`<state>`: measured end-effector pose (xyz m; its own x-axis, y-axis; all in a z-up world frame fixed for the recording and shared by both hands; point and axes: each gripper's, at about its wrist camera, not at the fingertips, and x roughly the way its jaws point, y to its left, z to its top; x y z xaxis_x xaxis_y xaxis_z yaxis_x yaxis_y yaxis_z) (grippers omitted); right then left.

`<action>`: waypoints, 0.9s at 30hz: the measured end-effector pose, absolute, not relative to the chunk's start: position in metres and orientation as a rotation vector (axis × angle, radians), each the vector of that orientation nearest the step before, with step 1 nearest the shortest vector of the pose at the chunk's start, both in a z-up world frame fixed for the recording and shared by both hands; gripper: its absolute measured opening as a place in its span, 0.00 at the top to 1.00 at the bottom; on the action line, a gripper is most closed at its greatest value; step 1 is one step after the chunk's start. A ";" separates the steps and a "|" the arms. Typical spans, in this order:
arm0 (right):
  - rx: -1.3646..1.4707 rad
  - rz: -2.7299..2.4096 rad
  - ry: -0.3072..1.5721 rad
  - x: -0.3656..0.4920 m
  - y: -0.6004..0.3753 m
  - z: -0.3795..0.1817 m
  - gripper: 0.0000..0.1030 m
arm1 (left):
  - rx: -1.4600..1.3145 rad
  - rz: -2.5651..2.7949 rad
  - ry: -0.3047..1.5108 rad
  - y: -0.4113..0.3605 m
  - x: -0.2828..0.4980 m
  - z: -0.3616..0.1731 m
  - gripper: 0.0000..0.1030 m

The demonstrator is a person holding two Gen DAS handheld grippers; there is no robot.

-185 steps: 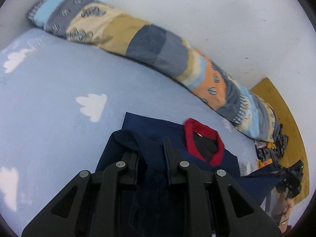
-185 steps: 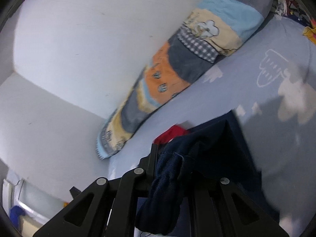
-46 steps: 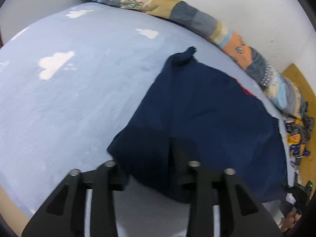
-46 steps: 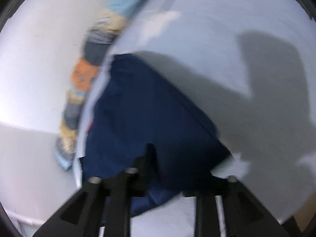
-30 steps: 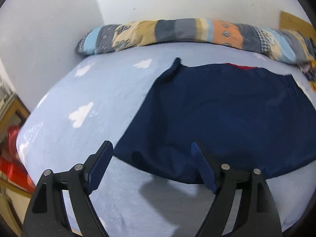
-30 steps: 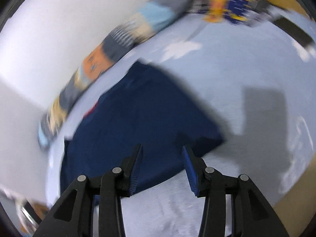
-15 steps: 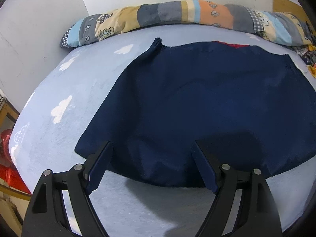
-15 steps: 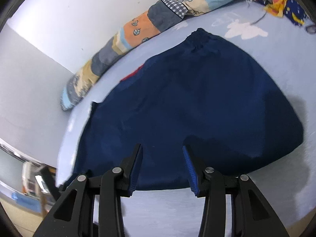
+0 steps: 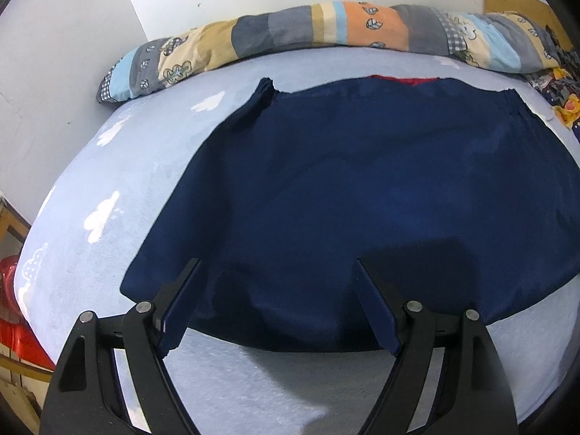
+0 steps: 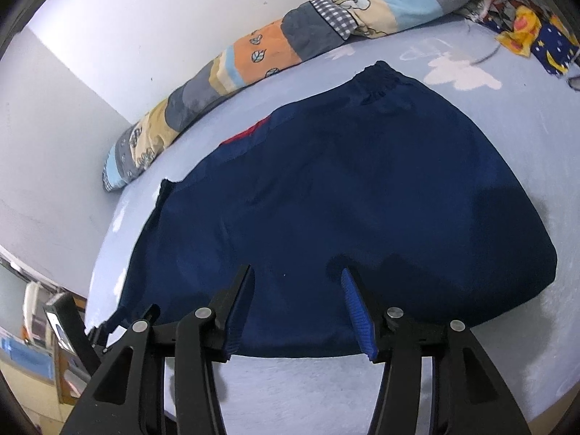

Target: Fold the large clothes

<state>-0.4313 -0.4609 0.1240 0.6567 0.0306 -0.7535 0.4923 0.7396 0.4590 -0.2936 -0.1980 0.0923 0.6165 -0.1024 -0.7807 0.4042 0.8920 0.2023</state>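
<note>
A large navy garment [image 9: 380, 188] [image 10: 344, 199] lies spread flat on the light blue bed sheet [image 9: 119, 188], folded over itself. A sliver of red collar [image 9: 406, 79] [image 10: 246, 134] peeks out at its far edge, and gathered cuffs show at the far corners. My left gripper [image 9: 277, 266] hovers open above the garment's near hem with nothing between its fingers. My right gripper [image 10: 295, 270] hangs over the near hem too; its jaws are opening and hold nothing.
A long patchwork bolster pillow [image 9: 326, 32] [image 10: 275, 47] lies along the white wall at the far side. Patterned clothes [image 10: 533, 32] are heaped at the far right. A red object [image 9: 11, 311] and wooden furniture stand beside the bed at left.
Both grippers let go of the garment, which now lies flat. Both cameras swung to face the garment squarely, and the right jaws have widened.
</note>
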 end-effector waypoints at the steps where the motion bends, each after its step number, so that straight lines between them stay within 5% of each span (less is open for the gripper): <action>1: 0.690 -0.291 0.834 -0.429 -0.459 0.123 0.48 | 0.378 -0.300 0.872 -0.198 -0.293 0.090 0.20; 12: 0.611 -0.333 1.023 -0.411 -0.450 0.094 0.45 | 0.336 -0.317 0.955 -0.193 -0.286 0.081 0.18; 19: 0.595 -0.375 0.889 -0.422 -0.460 0.120 0.45 | 0.224 -0.377 0.890 -0.185 -0.277 0.107 0.18; 27: 0.675 -0.410 1.045 -0.397 -0.494 0.080 0.43 | 0.210 -0.391 1.088 -0.197 -0.237 0.070 0.18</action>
<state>-0.3966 -0.4936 0.0804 0.4547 0.0025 -0.8906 0.6076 0.7303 0.3122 -0.2369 -0.1973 0.0698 0.4048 -0.2051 -0.8911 0.4089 0.9123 -0.0241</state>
